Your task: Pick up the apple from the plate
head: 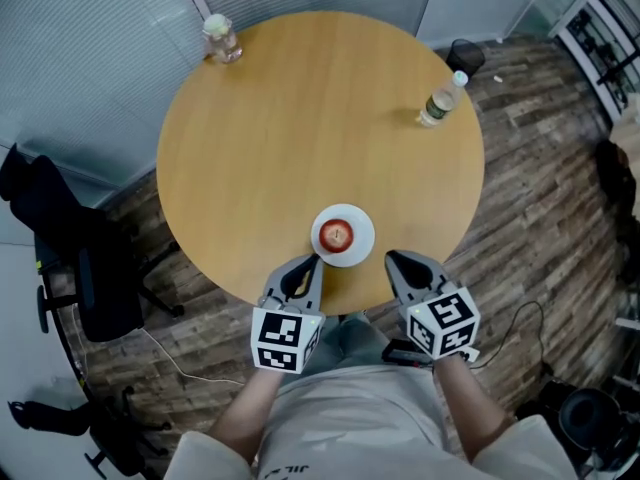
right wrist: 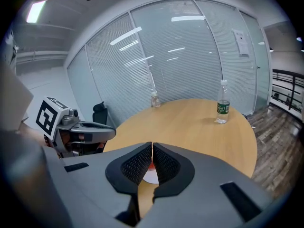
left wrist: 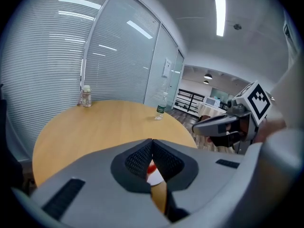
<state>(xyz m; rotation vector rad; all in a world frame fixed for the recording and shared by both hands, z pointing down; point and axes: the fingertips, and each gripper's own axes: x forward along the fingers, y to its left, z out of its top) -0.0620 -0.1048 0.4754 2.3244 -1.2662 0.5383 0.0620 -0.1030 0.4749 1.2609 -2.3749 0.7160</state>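
Note:
A red apple (head: 336,235) sits on a small white plate (head: 357,224) near the front edge of the round wooden table (head: 300,128). My left gripper (head: 312,261) hovers just off the table edge, left of the plate, jaws shut and empty. On the other side, the right gripper (head: 393,258) is likewise shut with nothing in it. In the left gripper view the closed jaws (left wrist: 152,141) hide most of the apple (left wrist: 151,167) and plate (left wrist: 156,176). The right gripper view shows a sliver of plate (right wrist: 151,177) below its shut jaws (right wrist: 152,145).
A water bottle (head: 441,98) stands at the table's far right and a glass jar (head: 221,40) at its far left. A black office chair (head: 75,258) is left of the table, a dark bin (head: 466,56) behind it. Glass walls with blinds surround the room.

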